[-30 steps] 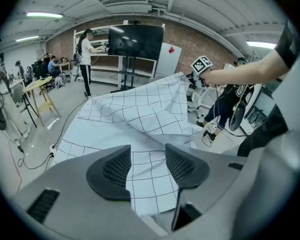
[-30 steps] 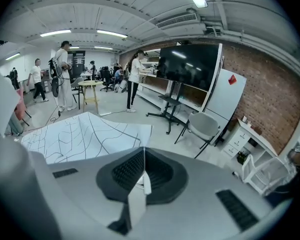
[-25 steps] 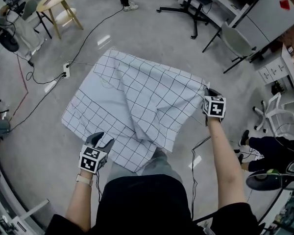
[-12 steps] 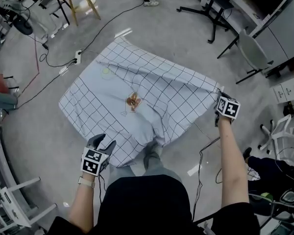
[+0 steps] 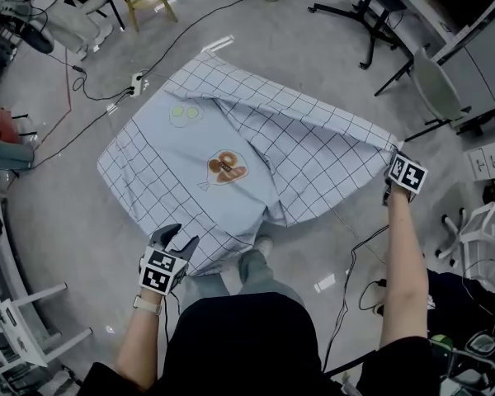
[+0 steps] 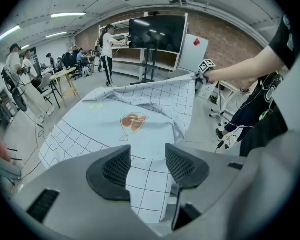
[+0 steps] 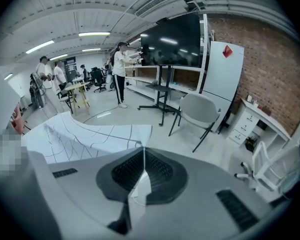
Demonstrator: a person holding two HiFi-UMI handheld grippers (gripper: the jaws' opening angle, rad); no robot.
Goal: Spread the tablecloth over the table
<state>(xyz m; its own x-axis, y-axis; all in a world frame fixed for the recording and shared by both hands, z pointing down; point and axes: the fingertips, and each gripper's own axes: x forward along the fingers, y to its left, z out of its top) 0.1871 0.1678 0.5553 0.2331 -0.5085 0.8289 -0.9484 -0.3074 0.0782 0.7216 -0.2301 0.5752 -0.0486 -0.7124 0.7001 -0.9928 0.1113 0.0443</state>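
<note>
Pale blue checked tablecloth [image 5: 231, 163] lies draped across the middle of the head view, rumpled toward the lower right. The right gripper [image 5: 394, 157], at centre right, is clamped on the cloth's corner. The left gripper [image 5: 175, 239], at lower left, hangs over the near hem with jaws apart, not pinching it.

No legible text, labels, numbers or signs visible.
</note>
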